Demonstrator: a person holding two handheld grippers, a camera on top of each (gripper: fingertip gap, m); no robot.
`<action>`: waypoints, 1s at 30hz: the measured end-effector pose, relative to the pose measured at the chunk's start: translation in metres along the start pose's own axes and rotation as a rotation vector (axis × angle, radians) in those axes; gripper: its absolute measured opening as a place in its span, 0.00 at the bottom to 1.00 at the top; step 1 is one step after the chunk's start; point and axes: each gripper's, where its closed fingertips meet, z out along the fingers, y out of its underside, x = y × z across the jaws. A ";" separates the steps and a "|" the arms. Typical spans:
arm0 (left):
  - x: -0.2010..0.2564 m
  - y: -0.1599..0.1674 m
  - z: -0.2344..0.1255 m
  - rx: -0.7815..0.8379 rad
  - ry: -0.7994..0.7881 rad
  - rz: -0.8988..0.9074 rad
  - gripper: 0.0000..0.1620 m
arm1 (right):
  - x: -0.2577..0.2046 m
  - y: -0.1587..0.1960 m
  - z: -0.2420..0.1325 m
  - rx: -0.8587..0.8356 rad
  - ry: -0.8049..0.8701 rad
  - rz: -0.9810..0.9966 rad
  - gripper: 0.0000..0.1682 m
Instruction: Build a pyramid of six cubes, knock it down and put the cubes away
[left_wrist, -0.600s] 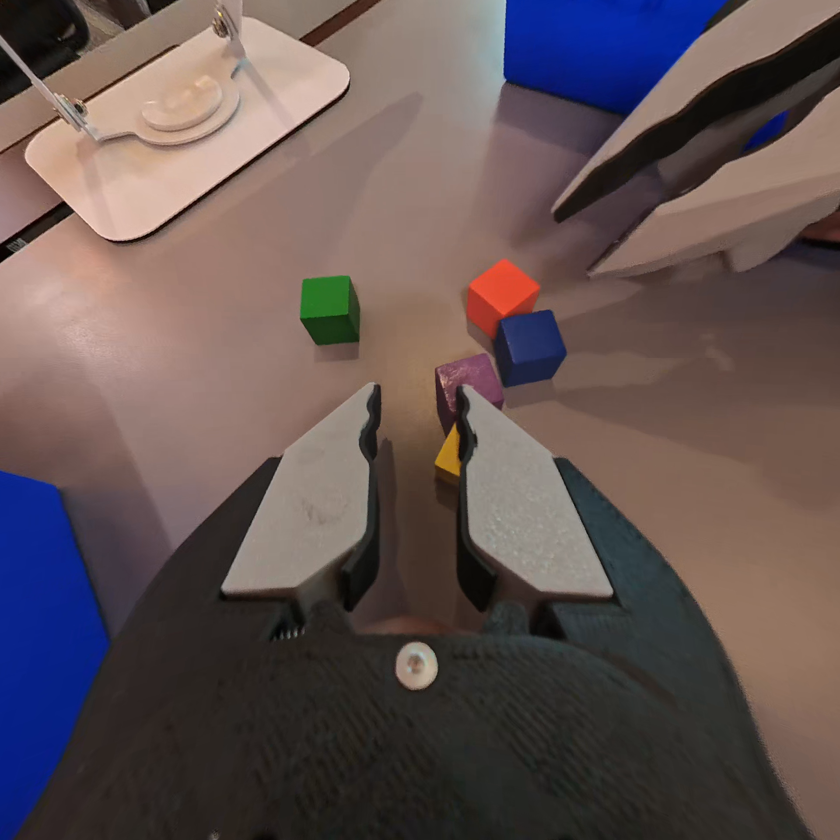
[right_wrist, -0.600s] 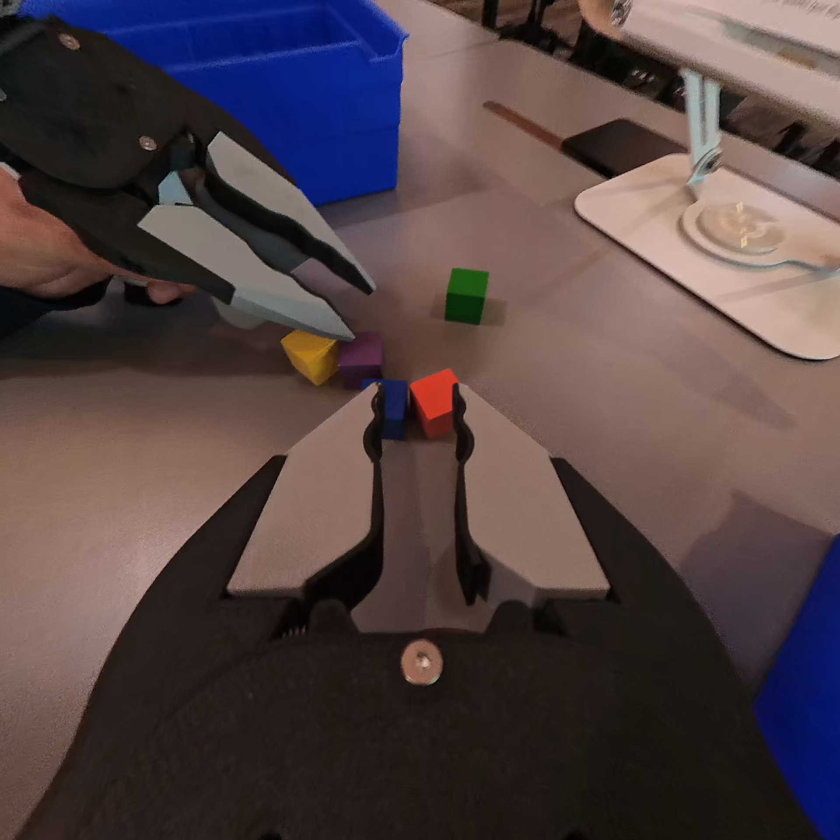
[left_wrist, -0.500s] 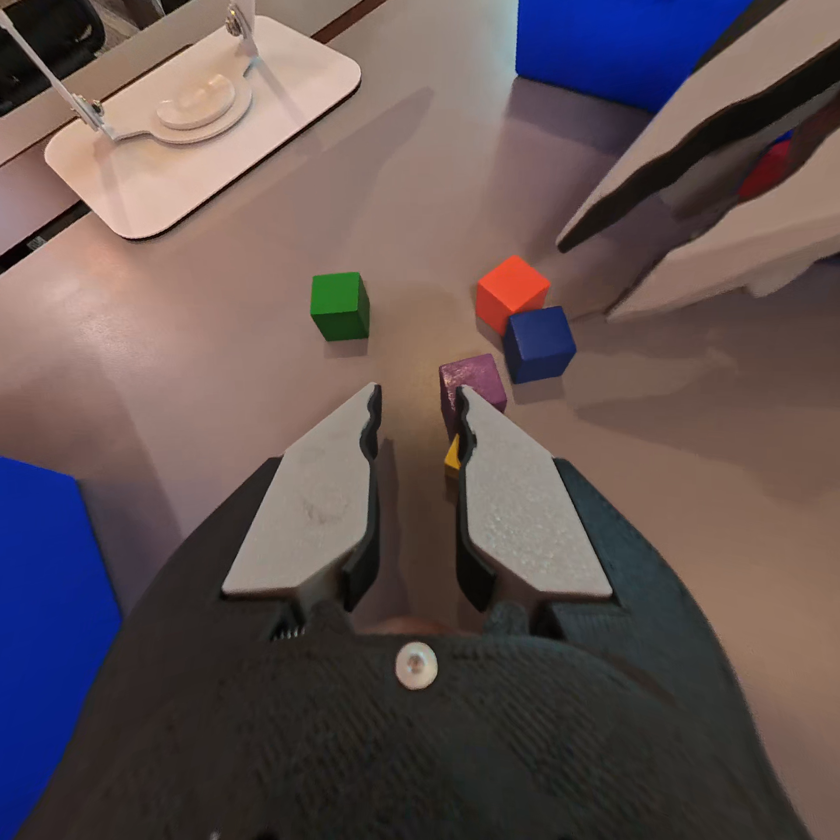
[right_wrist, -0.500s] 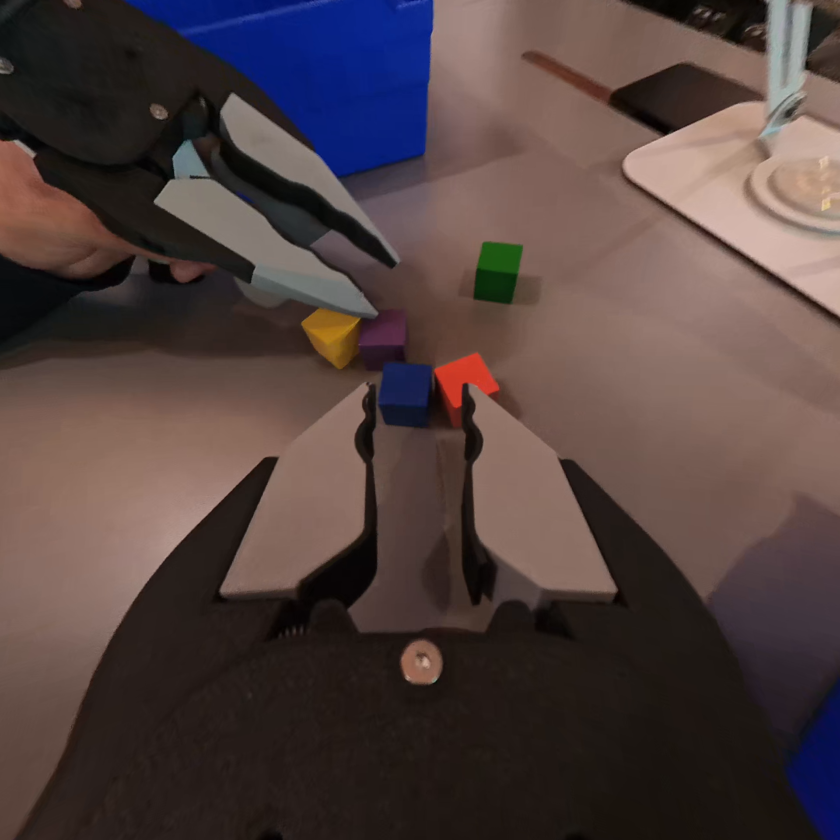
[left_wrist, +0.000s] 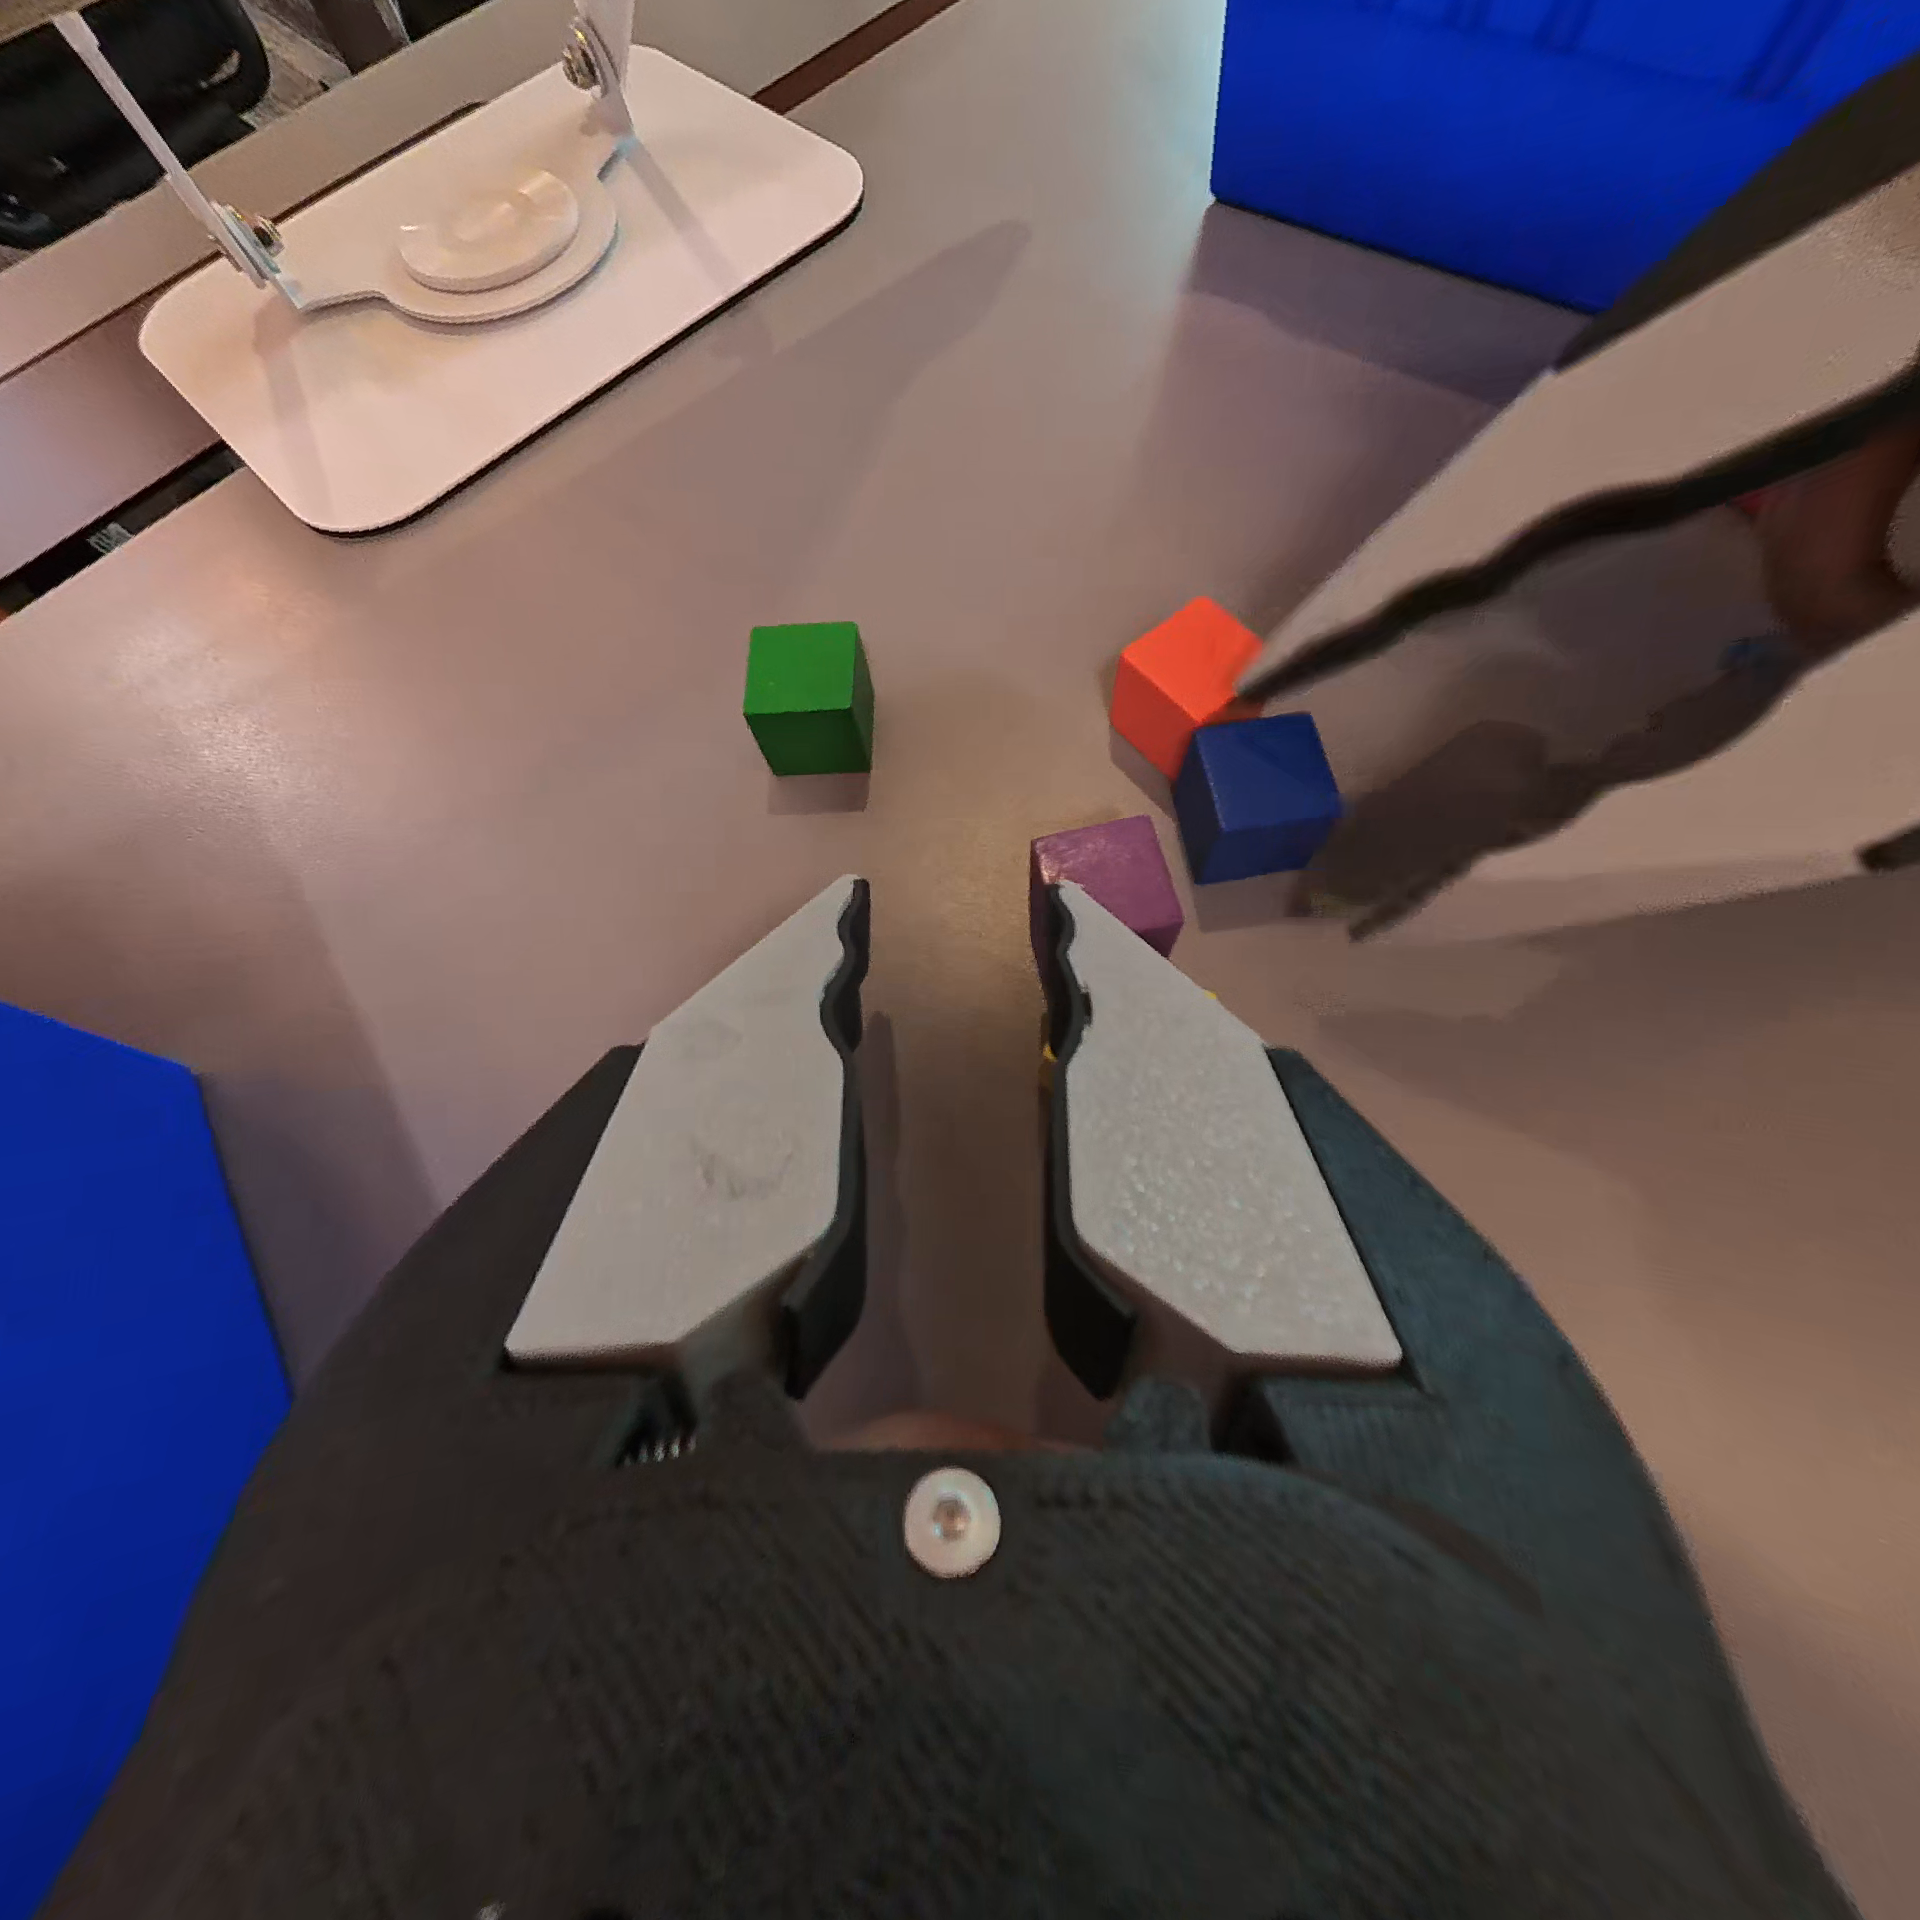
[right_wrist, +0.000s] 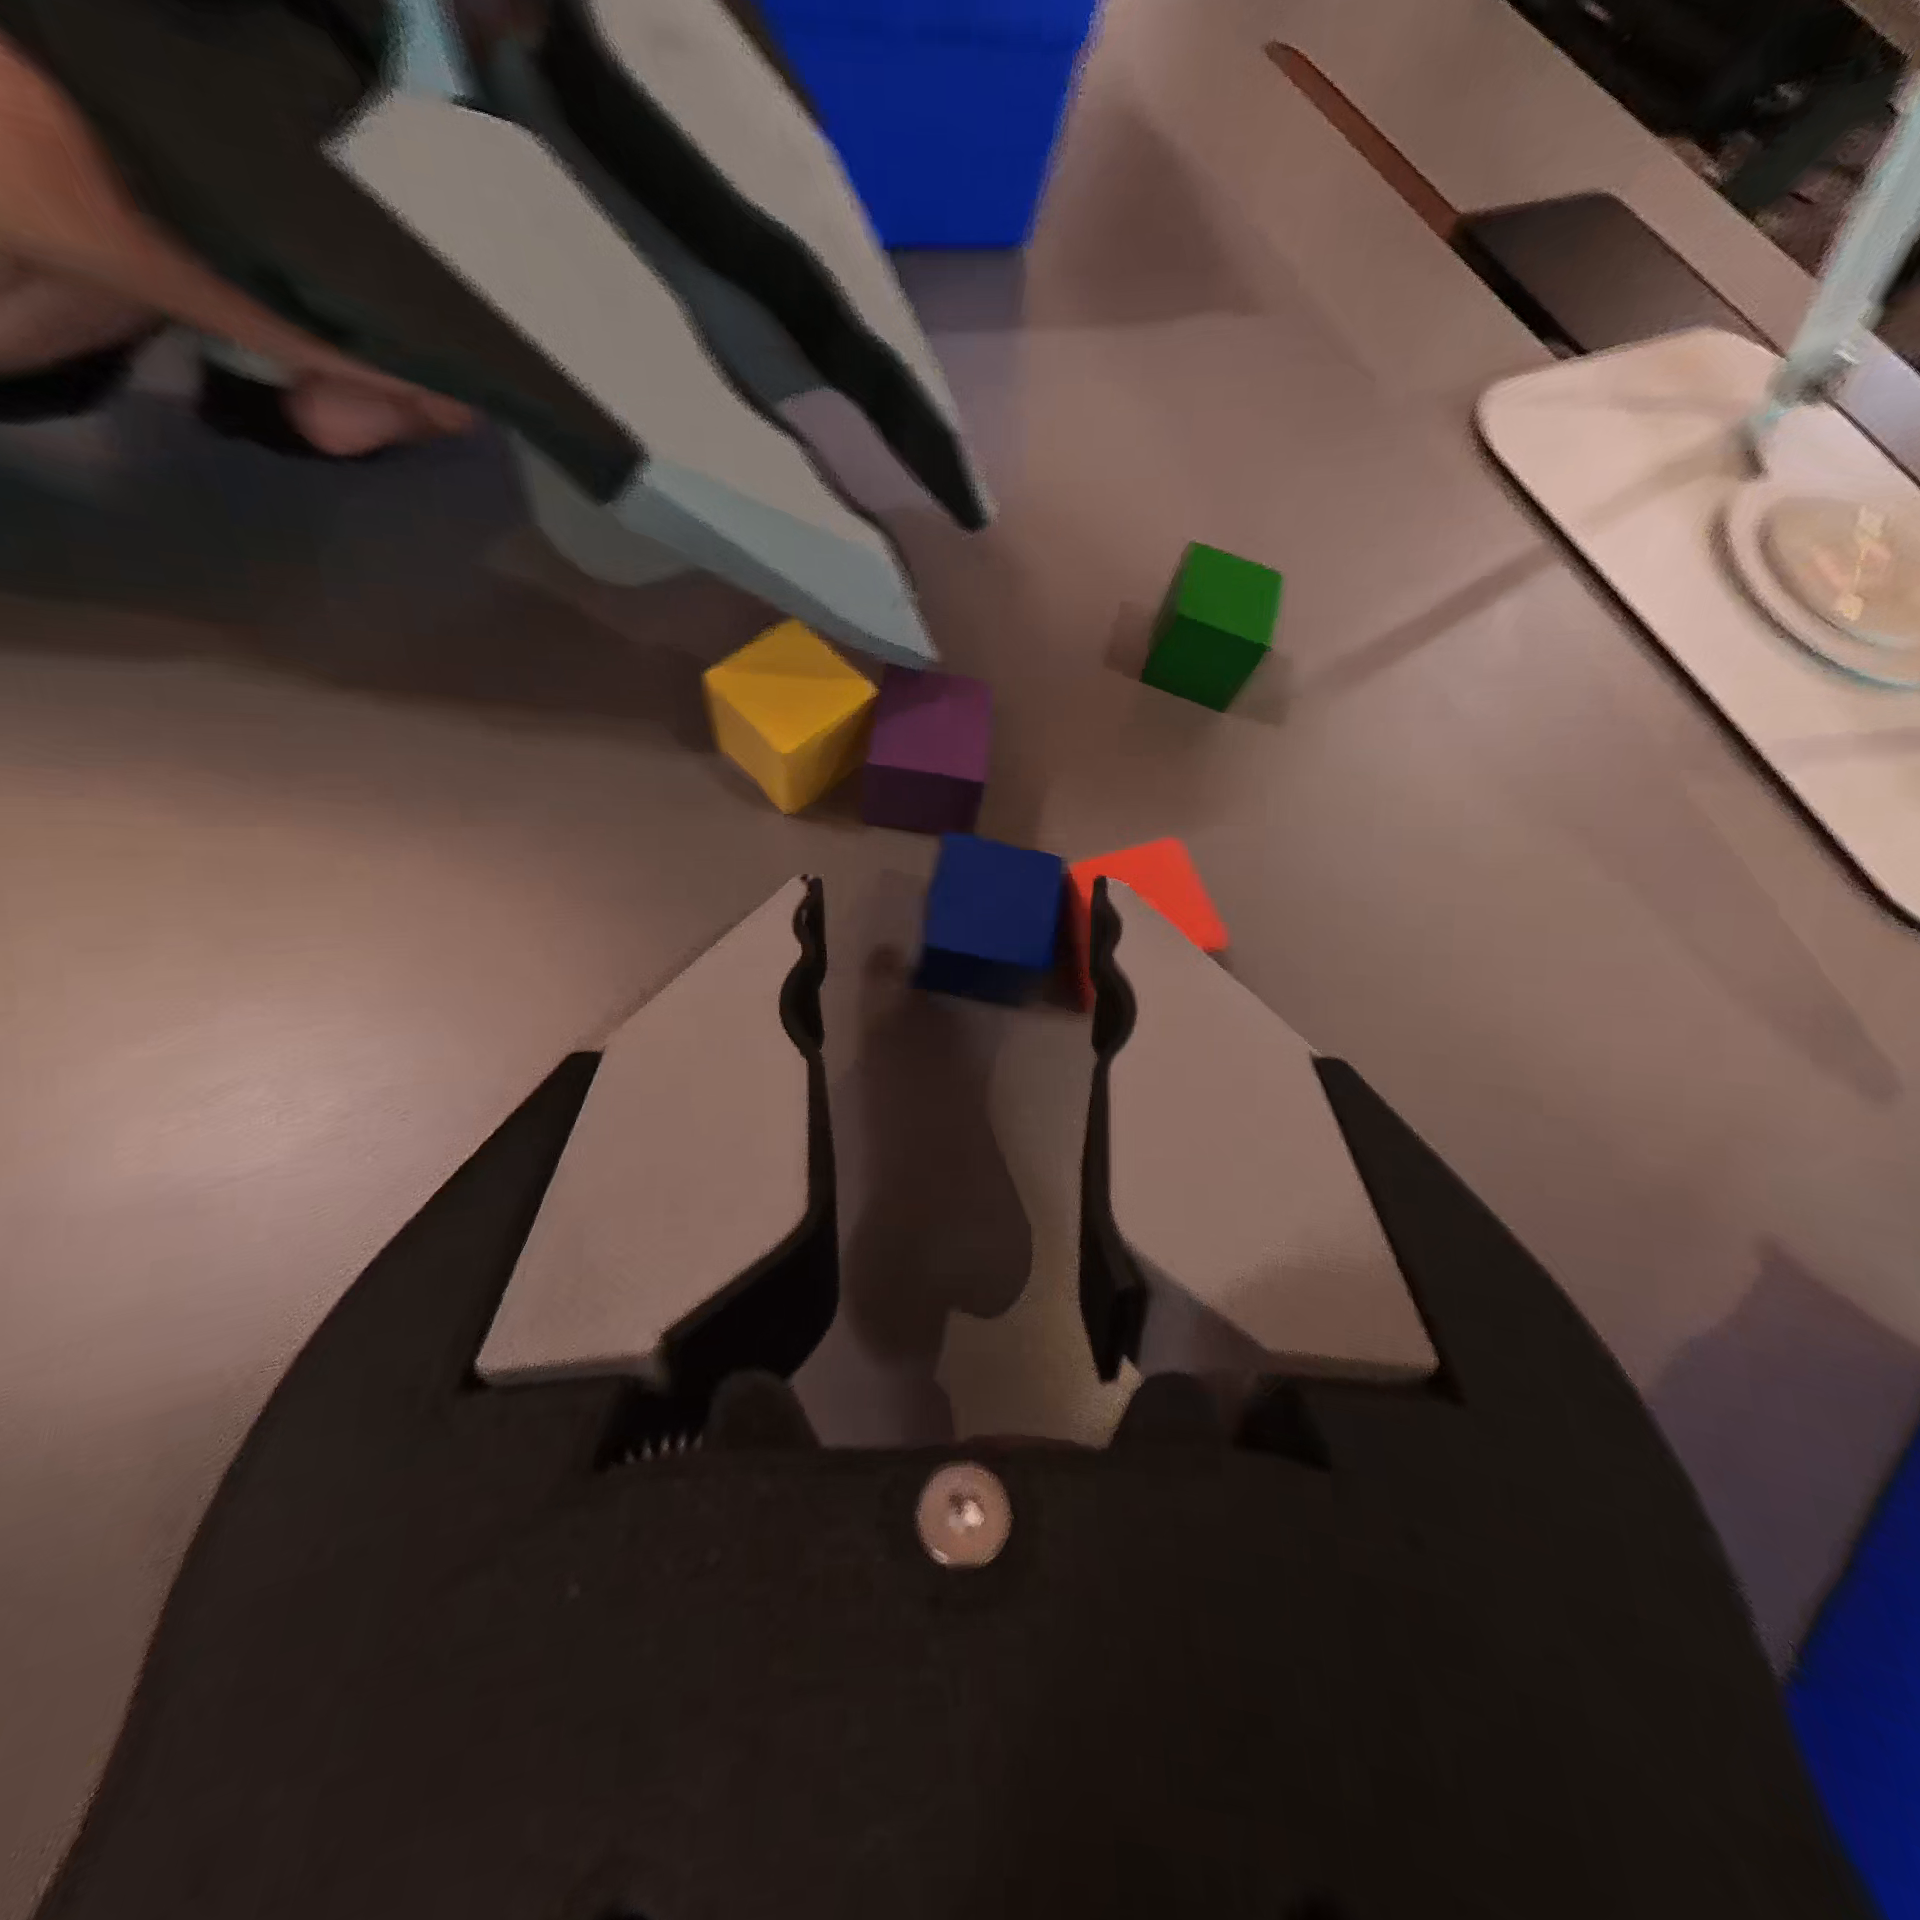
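Note:
Several cubes lie loose on the grey table. In the right wrist view a yellow cube (right_wrist: 788, 715) touches a purple cube (right_wrist: 928, 746); a blue cube (right_wrist: 992, 914) and an orange-red cube (right_wrist: 1153, 894) touch just beyond my right gripper (right_wrist: 956, 904), which is open and empty, low over them. A green cube (right_wrist: 1210, 623) stands apart. In the left wrist view my left gripper (left_wrist: 956, 909) is open and empty, its right finger over the purple cube (left_wrist: 1112, 868); the yellow cube is almost hidden under it. The green cube (left_wrist: 808, 694), orange-red cube (left_wrist: 1179, 670) and blue cube (left_wrist: 1257, 795) lie ahead.
A blue bin (left_wrist: 1507, 135) stands at the far right of the left wrist view, another blue bin (left_wrist: 94, 1403) at its left edge. A white stand base (left_wrist: 499, 312) sits far left, also in the right wrist view (right_wrist: 1704, 582). A dark phone (right_wrist: 1600, 270) lies behind it. There is about 7 cm between the tips of the two grippers. My left tips are roughly 35 cm from the dark phone (right_wrist: 1600, 270).
My right gripper has come down and closer to the blue and orange-red cubes and opened wider. My left gripper has moved slightly, covering more of the yellow cube. The cubes have not moved.

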 end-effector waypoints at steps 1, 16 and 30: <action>0.000 0.001 0.000 -0.001 0.004 -0.004 0.20 | -0.008 -0.001 -0.001 0.009 -0.047 0.002 0.26; -0.014 -0.001 0.003 0.008 -0.116 0.049 0.20 | 0.012 0.011 0.012 -0.062 0.061 0.053 0.15; -0.011 0.002 0.005 -0.003 -0.112 0.083 0.21 | 0.073 -0.068 -0.103 0.400 0.558 -0.050 0.15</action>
